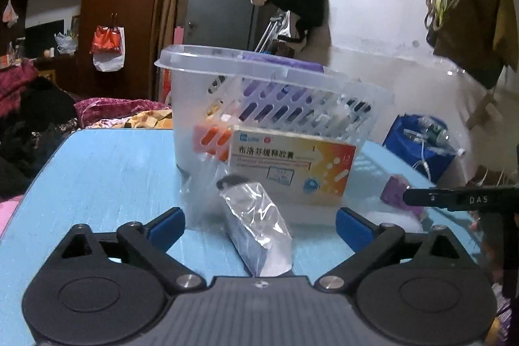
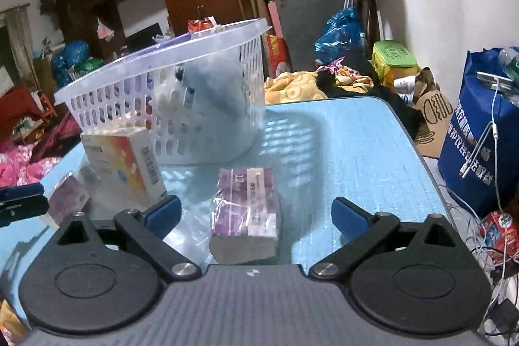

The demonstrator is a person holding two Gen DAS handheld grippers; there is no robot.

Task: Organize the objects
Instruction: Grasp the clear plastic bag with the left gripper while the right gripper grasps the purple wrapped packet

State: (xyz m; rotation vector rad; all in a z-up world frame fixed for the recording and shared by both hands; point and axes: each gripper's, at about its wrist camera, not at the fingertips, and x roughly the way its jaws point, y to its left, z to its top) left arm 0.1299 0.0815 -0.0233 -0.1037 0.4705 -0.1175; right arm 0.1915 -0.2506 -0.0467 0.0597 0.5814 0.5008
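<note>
A clear plastic basket [image 1: 259,93] with several items inside stands on the blue table [image 1: 107,177]. An orange-and-white medicine box [image 1: 292,167] leans against its front. My left gripper [image 1: 259,229] is open, and a small box in a clear bag [image 1: 256,232] lies between its fingers. My right gripper [image 2: 256,216] is open, with a purple box in a clear bag [image 2: 246,209] lying between its fingers. The basket [image 2: 168,106], the medicine box [image 2: 123,164] and the other bagged box [image 2: 66,196] show on the left of the right wrist view.
The table's far edge [image 2: 324,101] and right edge [image 2: 421,158] border cluttered floor with a blue bag [image 2: 476,132], cables and clothes. The right gripper's finger [image 1: 454,200] shows at the right of the left wrist view. A bed with clothes [image 1: 32,106] lies left.
</note>
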